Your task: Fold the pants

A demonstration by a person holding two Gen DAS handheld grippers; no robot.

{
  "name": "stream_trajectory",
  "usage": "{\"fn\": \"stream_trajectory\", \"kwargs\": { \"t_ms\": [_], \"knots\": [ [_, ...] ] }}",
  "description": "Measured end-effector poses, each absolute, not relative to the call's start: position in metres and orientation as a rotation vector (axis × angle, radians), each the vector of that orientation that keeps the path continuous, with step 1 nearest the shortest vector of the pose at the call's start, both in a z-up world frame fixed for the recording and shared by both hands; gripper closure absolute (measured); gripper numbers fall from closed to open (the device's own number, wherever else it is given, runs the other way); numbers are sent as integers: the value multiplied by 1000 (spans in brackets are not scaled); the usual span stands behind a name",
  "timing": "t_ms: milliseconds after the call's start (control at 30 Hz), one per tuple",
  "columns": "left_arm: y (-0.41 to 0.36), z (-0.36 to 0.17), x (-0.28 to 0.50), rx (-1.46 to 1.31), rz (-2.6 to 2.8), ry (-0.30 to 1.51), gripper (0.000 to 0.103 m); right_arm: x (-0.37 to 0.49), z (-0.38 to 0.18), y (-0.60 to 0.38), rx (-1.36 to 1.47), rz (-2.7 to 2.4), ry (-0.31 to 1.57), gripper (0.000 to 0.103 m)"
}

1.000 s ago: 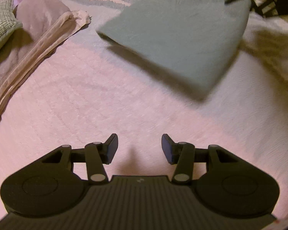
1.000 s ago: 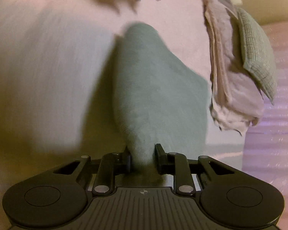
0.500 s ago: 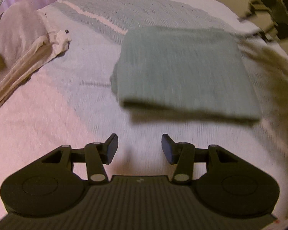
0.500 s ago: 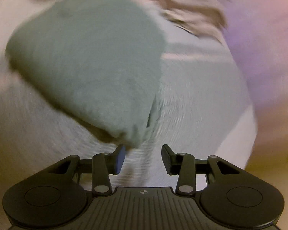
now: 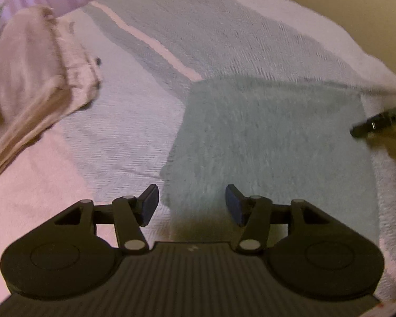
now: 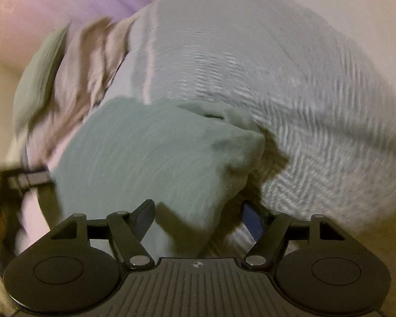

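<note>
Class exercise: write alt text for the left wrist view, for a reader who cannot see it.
Folded teal pants lie flat on a bedspread, just ahead of the open, empty left gripper. A beige garment lies far left; the right gripper shows at the right edge.

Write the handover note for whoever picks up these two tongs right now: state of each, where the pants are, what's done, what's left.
Left tongs: open, holding nothing, over the near left edge of the pants.
Right tongs: open, empty, a corner of the pants lying between the fingers but not pinched.
Green pants: lying on the bedspread as a compact folded rectangle; the far corner looks a bit rumpled in the right wrist view.
Beige clothes pile: to the left, apart from the pants.
Done: the folds appear made and the pants set down.
Left: probably only smoothing that corner; both views are blurred, so check first.
</note>
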State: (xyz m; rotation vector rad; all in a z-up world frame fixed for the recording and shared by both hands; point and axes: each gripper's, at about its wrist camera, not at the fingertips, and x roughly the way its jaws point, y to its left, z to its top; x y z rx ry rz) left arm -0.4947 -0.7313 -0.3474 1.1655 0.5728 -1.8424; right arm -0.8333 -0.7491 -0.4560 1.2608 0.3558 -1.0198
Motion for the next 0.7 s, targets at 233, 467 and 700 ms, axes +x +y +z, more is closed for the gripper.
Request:
{"fn": "stream_trajectory", "kwargs": {
  "t_ms": [233, 467, 700],
  "knots": [
    [-729, -366, -483, 1115, -1898, 681, 48, -843, -416, -811, 1227, -973, 370, 84],
    [-709, -378, -486, 1000, -1946, 771, 42, -822, -421, -894, 1081, -944, 640, 68],
    [-729, -368, -459, 893, -1927, 947, 43, -832, -396, -804, 1125, -1106, 447, 37]
  ]
}}
